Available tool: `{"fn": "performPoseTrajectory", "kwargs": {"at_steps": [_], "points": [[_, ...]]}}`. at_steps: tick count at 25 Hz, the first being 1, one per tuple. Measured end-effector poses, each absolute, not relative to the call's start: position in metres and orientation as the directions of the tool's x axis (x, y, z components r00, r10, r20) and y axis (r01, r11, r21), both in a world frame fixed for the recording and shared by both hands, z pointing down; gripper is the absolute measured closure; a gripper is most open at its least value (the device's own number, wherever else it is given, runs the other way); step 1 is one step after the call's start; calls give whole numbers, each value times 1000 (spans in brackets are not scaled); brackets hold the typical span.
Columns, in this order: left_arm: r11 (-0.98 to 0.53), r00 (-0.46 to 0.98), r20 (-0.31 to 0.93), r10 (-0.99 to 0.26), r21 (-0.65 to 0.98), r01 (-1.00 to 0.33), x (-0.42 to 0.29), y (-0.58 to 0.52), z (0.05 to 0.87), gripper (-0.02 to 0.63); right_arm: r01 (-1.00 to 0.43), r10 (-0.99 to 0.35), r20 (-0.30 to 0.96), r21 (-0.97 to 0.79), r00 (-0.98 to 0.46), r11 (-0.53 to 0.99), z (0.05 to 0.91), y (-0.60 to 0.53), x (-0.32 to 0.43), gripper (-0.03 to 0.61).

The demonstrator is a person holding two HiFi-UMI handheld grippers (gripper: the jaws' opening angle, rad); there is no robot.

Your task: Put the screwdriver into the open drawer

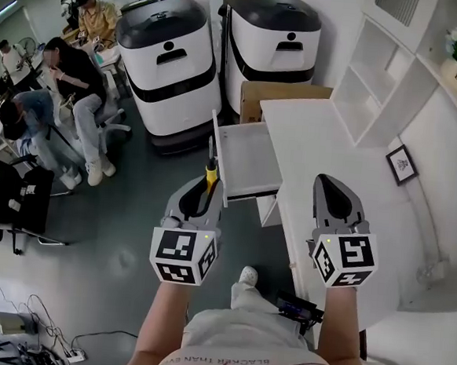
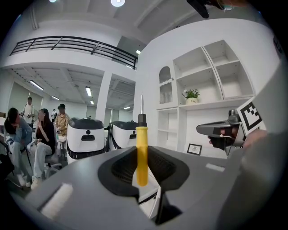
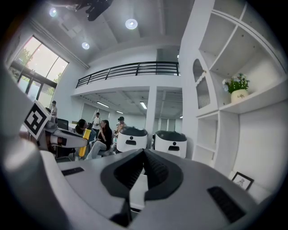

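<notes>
Just outside the open drawer [image 1: 250, 162], the left gripper [image 1: 209, 186] clamps the yellow screwdriver [image 1: 210, 171] upright by its handle, the right gripper [image 1: 330, 186] closed and empty, so letting go too soon would likely drop the tool to the floor [image 1: 130, 233] beside the drawer.

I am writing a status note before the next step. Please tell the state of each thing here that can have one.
drawer: open, pulled out, nothing seen inside.
screwdriver: held upright between the left jaws, not yet in the drawer.
left gripper: shut on the screwdriver.
right gripper: jaws together, empty.
</notes>
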State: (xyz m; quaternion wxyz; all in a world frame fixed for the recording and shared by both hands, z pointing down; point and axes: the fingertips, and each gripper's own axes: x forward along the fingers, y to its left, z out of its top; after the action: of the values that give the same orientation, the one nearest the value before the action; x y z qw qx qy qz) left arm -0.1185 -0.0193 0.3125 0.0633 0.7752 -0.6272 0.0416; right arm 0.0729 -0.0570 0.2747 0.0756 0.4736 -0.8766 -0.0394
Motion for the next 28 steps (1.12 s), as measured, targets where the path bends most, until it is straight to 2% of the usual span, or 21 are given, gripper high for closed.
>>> {"fn": "performPoseTrajectory", "kwargs": {"at_steps": [13, 28], "points": [[-174, 180, 170, -969, 46, -984, -116, -122, 307, 534, -807, -815, 117, 117, -568, 579, 279, -162, 72, 571], [-150, 195, 304, -933, 165, -975, -115, -187, 355, 534, -815, -797, 228, 26, -559, 579, 334, -220, 73, 571]]}}
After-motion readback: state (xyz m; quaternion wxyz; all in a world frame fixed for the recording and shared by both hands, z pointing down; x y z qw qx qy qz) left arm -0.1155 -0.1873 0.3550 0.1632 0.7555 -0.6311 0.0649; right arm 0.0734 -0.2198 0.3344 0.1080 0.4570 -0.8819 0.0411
